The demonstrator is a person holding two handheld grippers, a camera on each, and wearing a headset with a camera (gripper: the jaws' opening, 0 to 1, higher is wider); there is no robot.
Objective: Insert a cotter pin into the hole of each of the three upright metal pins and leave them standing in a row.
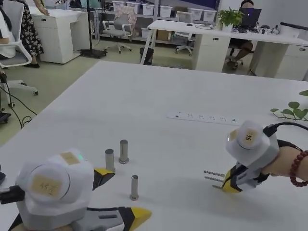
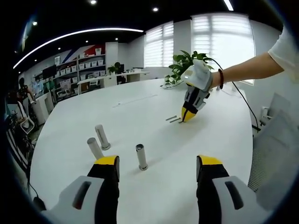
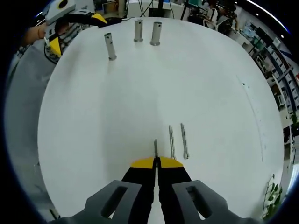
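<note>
1. White surface (image 1: 159, 101) runs from the person out into an open office. In the head view, desks (image 1: 226, 36) and office chairs (image 1: 118, 29) stand behind it, a power strip (image 1: 204, 117) lies on it towards the far edge, and plant leaves (image 1: 293, 109) reach in at the right
2. Three metal pins stand upright on the surface, each apart from the others. In the head view two are near together (image 1: 109, 159) (image 1: 123, 151), and the third (image 1: 134, 187) is closer to the person
3. The right gripper view gives the detail that the head view leaves too small. The right gripper (image 3: 156, 162) has its jaws pressed together on the end of one cotter pin (image 3: 155, 148), which points straight forward from the yellow tips. Two loose cotter pins (image 3: 171, 141) (image 3: 184, 140) lie side by side on the surface just beside it
4. In the head view these show as thin slivers just off the tips of the right gripper (image 1: 225, 186), well apart from the metal pins
5. The left gripper view shows the left gripper (image 2: 158, 161) with its jaws wide apart and gripping nothing. The nearest metal pin (image 2: 141, 157) stands just ahead of them, and the other two (image 2: 95, 148) (image 2: 101, 136) are off to the left
6. The same view shows the right forearm stretched out over the surface, with a bead bracelet (image 2: 220, 78) at the wrist. That gripper is tipped steeply down, its tips at the surface
7. The left gripper (image 1: 121, 192) is held low and close to the person, aimed towards the metal pins
</note>
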